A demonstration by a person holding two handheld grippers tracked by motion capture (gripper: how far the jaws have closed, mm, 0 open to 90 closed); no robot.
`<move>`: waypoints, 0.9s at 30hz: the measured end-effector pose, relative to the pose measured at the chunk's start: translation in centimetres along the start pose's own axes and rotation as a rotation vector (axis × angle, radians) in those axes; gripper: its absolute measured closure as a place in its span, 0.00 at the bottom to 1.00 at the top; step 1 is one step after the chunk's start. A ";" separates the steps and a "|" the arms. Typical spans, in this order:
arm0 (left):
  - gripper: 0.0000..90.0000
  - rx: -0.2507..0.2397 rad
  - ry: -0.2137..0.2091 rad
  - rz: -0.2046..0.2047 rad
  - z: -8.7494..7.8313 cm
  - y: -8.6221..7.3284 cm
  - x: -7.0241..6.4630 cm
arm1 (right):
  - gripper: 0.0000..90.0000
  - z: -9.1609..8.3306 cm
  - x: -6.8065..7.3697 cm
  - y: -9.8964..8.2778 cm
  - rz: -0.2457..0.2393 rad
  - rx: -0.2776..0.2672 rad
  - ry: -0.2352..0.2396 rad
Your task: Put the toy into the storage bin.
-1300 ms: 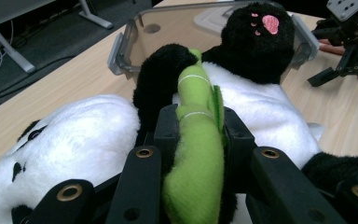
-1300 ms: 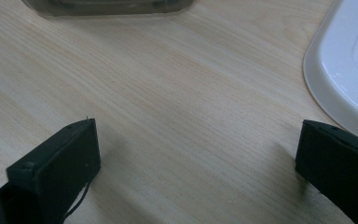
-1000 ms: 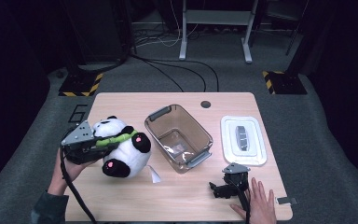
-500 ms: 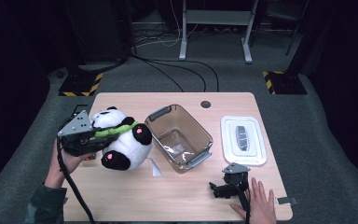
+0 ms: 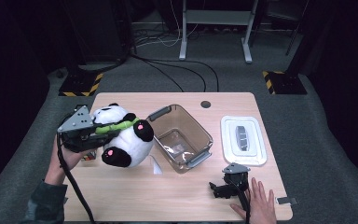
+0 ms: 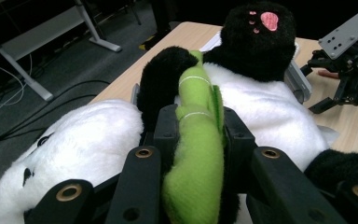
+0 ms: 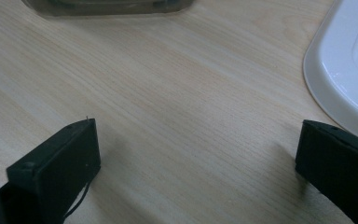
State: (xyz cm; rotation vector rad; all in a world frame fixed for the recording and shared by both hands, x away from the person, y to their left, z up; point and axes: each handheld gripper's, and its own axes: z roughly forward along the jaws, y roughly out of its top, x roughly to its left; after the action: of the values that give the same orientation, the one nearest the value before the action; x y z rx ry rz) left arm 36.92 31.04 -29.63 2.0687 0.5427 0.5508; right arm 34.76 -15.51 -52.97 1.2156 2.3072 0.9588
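I see the wooden table (image 5: 177, 196) first, with a clear plastic bin (image 5: 179, 137) standing near its middle and a white lid (image 5: 243, 140) lying flat to the right of the bin. The panda plush (image 5: 123, 135) hangs over the table's left part, just beside the bin's left rim, its black feet with pink pads turned toward me in the high view. My left gripper (image 5: 81, 133) has it: in the left gripper view the two black jaws are closed on the green bamboo stalk (image 6: 196, 154) stitched across the panda's belly, one jaw on each side of it, with the white body bulging out to both sides and a black foot (image 6: 260, 39) farther ahead. My right gripper (image 5: 230, 179) rests on the table near the front edge, below the lid, with a hand (image 5: 256, 205) flat beside it. In the right gripper view its jaws stand wide apart over bare wood, with nothing between them, the lid's rim (image 7: 335, 79) just ahead of the right jaw.
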 end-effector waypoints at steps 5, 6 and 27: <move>0.81 -0.018 0.010 -0.004 -0.1 0.2 0.5 | 0.00 0.0 0.0 0.0 0.000 0.000 0.000; 0.81 -0.019 0.011 -0.002 -0.1 0.3 0.6 | 0.00 0.0 0.0 0.0 0.000 0.000 0.000; 0.80 -0.060 0.004 0.040 1.1 3.6 1.8 | 0.00 0.0 0.0 0.0 0.000 0.000 0.000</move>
State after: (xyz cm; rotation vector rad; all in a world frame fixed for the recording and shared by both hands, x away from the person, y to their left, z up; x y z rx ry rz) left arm 39.55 29.56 -26.79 2.0256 0.4826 0.5871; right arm 34.76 -15.52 -52.97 1.2153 2.3073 0.9588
